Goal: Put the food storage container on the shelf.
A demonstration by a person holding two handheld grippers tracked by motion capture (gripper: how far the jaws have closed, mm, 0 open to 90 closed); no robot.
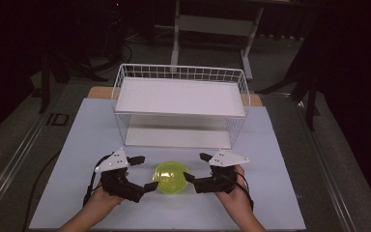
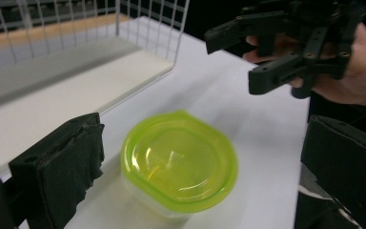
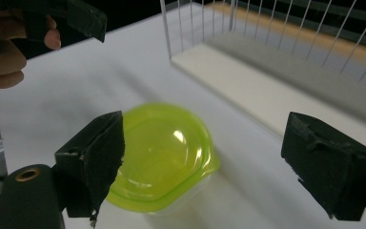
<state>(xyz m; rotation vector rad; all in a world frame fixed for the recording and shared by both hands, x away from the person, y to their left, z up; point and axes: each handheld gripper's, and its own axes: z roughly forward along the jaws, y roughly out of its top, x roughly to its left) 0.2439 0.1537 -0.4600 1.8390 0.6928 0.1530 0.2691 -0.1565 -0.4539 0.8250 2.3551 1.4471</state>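
A small clear container with a yellow-green lid [image 1: 170, 178] sits on the white tabletop near the front edge. My left gripper [image 1: 145, 172] is just left of it, jaws open and pointing at it. My right gripper [image 1: 196, 167] is just right of it, also open and facing it. In the left gripper view the container [image 2: 178, 162] lies ahead between the spread black pads [image 2: 62, 167], which do not touch it, and the right gripper [image 2: 267, 52] is beyond it. In the right gripper view the container [image 3: 164, 155] sits by the left pad [image 3: 93, 157].
A white wire rack [image 1: 180, 72] with an upper shelf and a lower shelf stands behind the container at mid-table. Its open front faces me. Bare tabletop [image 1: 280, 193] lies on both sides of the grippers. Dark floor and table legs surround the table.
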